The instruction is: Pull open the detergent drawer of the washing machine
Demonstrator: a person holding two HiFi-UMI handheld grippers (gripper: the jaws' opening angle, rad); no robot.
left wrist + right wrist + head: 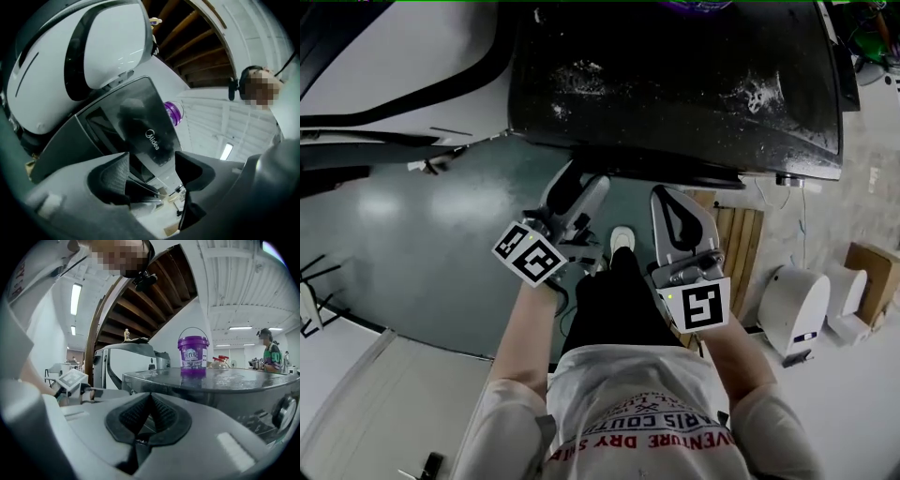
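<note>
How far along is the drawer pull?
Done: nothing visible; no drawer shows pulled out of the washing machine.
In hand: both tools are at its front. The left tool is open, aimed at the Midea panel, gripping nothing. The right tool is shut and empty.
Left: grip the drawer front, then pull.

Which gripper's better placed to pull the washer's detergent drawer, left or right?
Left, likely. The left gripper has jaws apart and faces the front panel of the dark grey washing machine. The right gripper is shut, looking across the machine's top.
</note>
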